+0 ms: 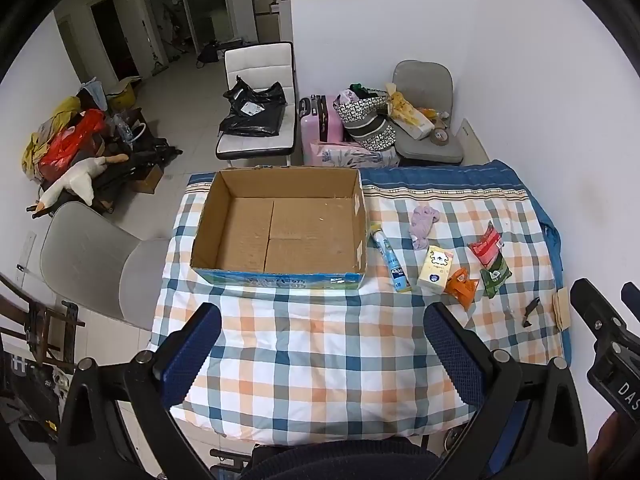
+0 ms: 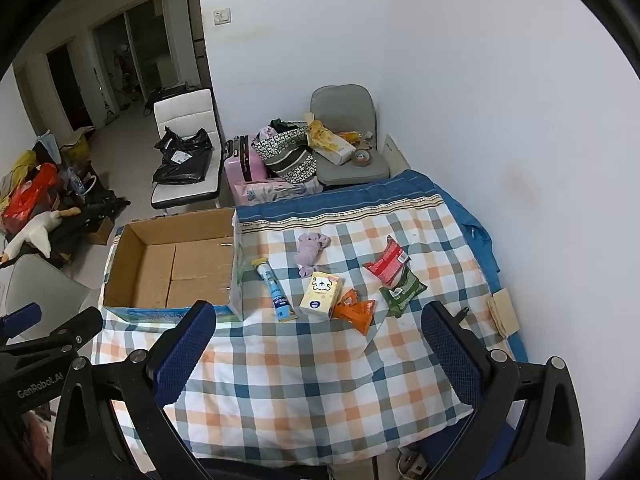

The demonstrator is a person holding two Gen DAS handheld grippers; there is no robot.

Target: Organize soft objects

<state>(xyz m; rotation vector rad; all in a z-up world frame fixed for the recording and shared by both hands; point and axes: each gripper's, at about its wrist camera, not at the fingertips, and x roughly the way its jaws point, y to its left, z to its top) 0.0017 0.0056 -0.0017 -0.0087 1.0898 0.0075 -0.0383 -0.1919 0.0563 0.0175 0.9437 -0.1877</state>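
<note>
An empty open cardboard box (image 1: 280, 232) (image 2: 172, 268) stands on the checked cloth at the table's left. To its right lie a blue tube (image 1: 393, 261) (image 2: 276, 290), a lilac soft toy (image 1: 423, 224) (image 2: 310, 250), a yellow tissue pack (image 1: 435, 270) (image 2: 322, 294), an orange packet (image 1: 463, 286) (image 2: 356, 310), a red packet (image 1: 486, 245) (image 2: 388, 260) and a green packet (image 1: 495, 274) (image 2: 402, 290). My left gripper (image 1: 322, 356) is open and empty above the near cloth. My right gripper (image 2: 318, 354) is open and empty, nearer the items.
The table (image 1: 320, 360) meets a white wall on the right. A small dark clip (image 1: 530, 312) and a tan card (image 1: 562, 308) lie near the right edge. Chairs (image 1: 92, 264), a pink suitcase (image 1: 320, 124) and bags stand beyond the table.
</note>
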